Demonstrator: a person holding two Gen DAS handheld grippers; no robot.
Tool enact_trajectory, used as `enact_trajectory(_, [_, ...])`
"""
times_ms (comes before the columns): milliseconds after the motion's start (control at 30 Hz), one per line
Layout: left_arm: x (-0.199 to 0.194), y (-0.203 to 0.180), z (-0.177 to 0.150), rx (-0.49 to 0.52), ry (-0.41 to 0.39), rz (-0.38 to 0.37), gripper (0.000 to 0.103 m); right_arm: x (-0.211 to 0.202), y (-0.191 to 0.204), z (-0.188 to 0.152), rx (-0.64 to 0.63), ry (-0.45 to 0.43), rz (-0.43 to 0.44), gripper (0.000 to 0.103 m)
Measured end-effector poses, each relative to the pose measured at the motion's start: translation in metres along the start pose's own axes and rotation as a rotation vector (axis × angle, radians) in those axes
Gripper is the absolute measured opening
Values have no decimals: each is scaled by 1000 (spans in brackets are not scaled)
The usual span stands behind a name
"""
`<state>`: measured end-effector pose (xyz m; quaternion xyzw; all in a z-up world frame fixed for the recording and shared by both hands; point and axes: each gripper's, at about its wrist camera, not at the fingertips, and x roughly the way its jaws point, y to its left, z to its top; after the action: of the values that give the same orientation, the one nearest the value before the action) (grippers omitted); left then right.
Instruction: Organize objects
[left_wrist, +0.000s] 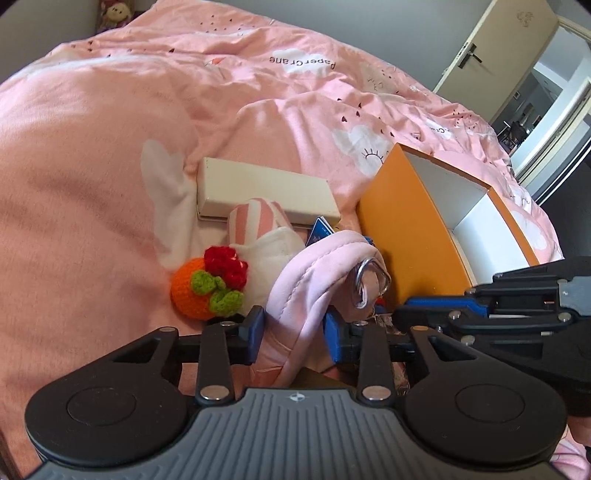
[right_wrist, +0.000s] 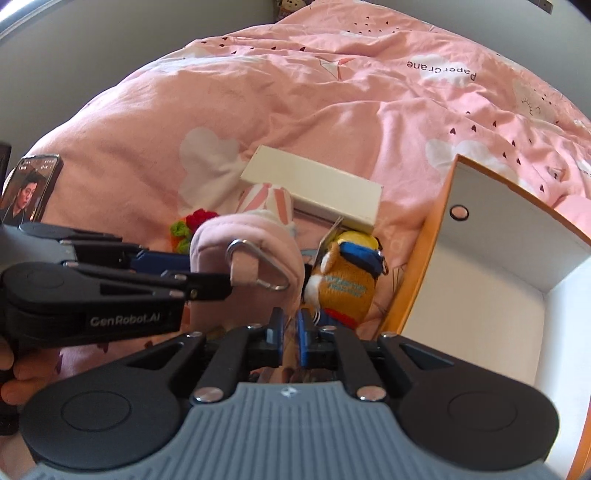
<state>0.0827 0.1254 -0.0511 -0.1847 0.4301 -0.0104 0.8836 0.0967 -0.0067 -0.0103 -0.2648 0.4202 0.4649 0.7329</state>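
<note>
My left gripper (left_wrist: 295, 328) is shut on a pale pink padded pouch (left_wrist: 317, 269) with a metal ring, lifted a little above the bed; it also shows in the right wrist view (right_wrist: 255, 240). My right gripper (right_wrist: 290, 328) has its jaws nearly together, just in front of an orange hamster plush (right_wrist: 343, 288); I see nothing held between them. An open orange box (left_wrist: 399, 221) with white inside stands at the right (right_wrist: 436, 236). A crocheted orange fruit (left_wrist: 195, 291), a striped rabbit plush (left_wrist: 258, 221) and a cream flat box (left_wrist: 258, 188) lie behind.
Everything lies on a rumpled pink duvet (left_wrist: 92, 166). A phone (right_wrist: 31, 188) with a lit screen stands at the left edge of the right wrist view. A door (left_wrist: 491, 55) stands open at the far right.
</note>
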Motion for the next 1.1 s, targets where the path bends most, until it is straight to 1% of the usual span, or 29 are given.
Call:
enact_trajectory(33, [-4, -3, 0, 12, -10, 10, 37, 0, 2, -2, 5, 8, -6, 9])
enact_trajectory(67, [-9, -5, 0, 21, -14, 22, 36, 0, 4, -5, 12, 18, -16, 13])
enact_trajectory(100, [-13, -7, 2, 26, -10, 42, 35, 0, 6, -9, 17, 26, -26, 21])
enact_trajectory(133, [-18, -8, 2, 26, -4, 60, 35, 1, 8, -10, 20, 33, -37, 27])
enact_trajectory(167, [-22, -9, 4, 25, 5, 81, 35, 3, 10, -13, 25, 41, -57, 36])
enact_trajectory(200, [-27, -9, 6, 27, 9, 103, 35, 6, 12, -14, 27, 48, -76, 39])
enact_trajectory(233, [-31, -9, 7, 30, 7, 115, 35, 9, 14, -14, 22, 55, -98, 38])
enact_trajectory(367, [-39, -3, 6, 18, -15, 128, 35, 20, 21, -8, 8, 76, -168, 40])
enact_trajectory(433, [-35, 2, 5, -11, -12, 128, 35, 28, 26, -5, -6, 98, -205, 45])
enact_trajectory(500, [-30, 7, 3, -31, -5, 131, 35, 37, 35, -3, -34, 121, -237, 57])
enact_trajectory(567, [-26, 11, 1, -47, 2, 128, 35, 46, 43, -3, -77, 138, -286, 63])
enact_trajectory(600, [-25, 13, 0, -54, 1, 127, 35, 50, 46, -4, -99, 140, -311, 63])
enact_trajectory(667, [-24, 15, -1, -58, -7, 124, 35, 59, 50, -5, -147, 139, -376, 62])
enact_trajectory(800, [-22, 15, -2, -61, -15, 116, 36, 64, 49, -3, -160, 156, -392, 61])
enact_trajectory(833, [-21, 15, -3, -62, -16, 112, 37, 64, 49, -2, -161, 163, -389, 60])
enact_trajectory(900, [-21, 15, -3, -63, -20, 101, 37, 61, 46, -1, -153, 167, -383, 48])
enact_trajectory(967, [-21, 16, -3, -69, -21, 98, 37, 54, 41, -1, -131, 161, -356, 46])
enact_trajectory(1033, [-21, 17, -3, -70, -20, 95, 37, 47, 37, -2, -108, 152, -316, 42])
enact_trajectory(1067, [-21, 16, -3, -69, -21, 96, 37, 42, 35, -1, -81, 142, -292, 29])
enact_trajectory(1100, [-21, 17, -3, -69, -21, 95, 37, 36, 33, 0, -54, 126, -256, 9])
